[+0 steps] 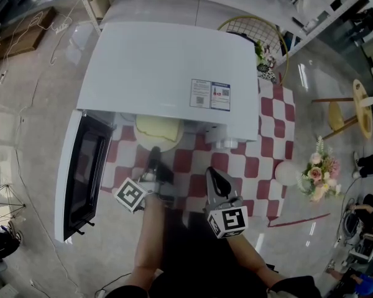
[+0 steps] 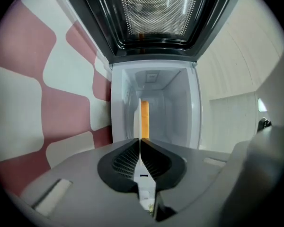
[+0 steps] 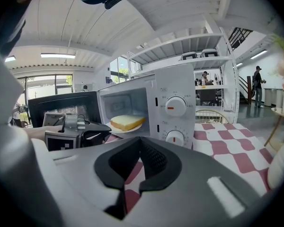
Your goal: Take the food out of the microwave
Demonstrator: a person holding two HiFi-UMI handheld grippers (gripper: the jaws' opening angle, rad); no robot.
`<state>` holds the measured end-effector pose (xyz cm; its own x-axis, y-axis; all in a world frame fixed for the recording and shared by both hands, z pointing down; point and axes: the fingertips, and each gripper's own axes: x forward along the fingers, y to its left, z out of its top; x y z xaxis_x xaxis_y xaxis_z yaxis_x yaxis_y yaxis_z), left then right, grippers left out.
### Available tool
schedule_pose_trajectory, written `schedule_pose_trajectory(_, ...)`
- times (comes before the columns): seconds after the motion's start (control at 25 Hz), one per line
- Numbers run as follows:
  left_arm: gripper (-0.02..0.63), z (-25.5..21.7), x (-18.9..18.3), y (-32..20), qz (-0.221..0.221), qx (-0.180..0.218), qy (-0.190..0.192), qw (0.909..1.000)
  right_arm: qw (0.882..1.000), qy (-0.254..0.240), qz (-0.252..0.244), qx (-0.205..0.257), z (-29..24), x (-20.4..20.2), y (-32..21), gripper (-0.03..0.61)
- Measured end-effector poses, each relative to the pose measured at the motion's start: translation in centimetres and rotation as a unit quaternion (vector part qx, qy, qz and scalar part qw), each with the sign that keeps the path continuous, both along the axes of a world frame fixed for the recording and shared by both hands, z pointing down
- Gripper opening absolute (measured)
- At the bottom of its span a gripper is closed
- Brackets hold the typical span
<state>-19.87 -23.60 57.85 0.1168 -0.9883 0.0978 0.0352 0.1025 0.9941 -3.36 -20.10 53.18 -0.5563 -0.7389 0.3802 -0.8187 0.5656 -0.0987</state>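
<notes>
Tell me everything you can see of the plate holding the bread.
The plate is round, pale and shallow, with a smooth surface like ceramic or plastic. One thick slice of bread with a yellowish crust lies flat on it. The plate sits level at the mouth of the open microwave, its back part hidden under the microwave's top in the head view. The left gripper is shut on its near rim. Whether the plate is lifted cannot be told.
</notes>
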Motion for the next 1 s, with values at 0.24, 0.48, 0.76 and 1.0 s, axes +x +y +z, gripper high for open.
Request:
schedule_pose_trajectory(0.24,0.023,-0.2,0.2,1.2,-0.008,0.000,-0.003,1.0000,1.000,-0.002,-0.007,0.004,-0.3,0.5,0.8,0.002)
schedule_pose_trajectory(0.48,0.023,0.1,0.5,2.5,-0.016,-0.003,-0.002,0.9999,1.000,-0.003,-0.016,0.006,-0.5,1.0,1.7,0.001)
schedule_pose_trajectory(0.76,0.023,-0.4,1.3,3.8,-0.022,0.002,-0.003,0.9998,1.000,-0.005,-0.021,0.012,-0.8,1.9,2.5,0.002)
schedule_pose_trajectory(1.0,0.023,-1.0,2.1,4.7,-0.023,0.014,0.001,0.9996,1.000,-0.005,-0.020,0.010,-0.9,2.7,3.4,0.002)
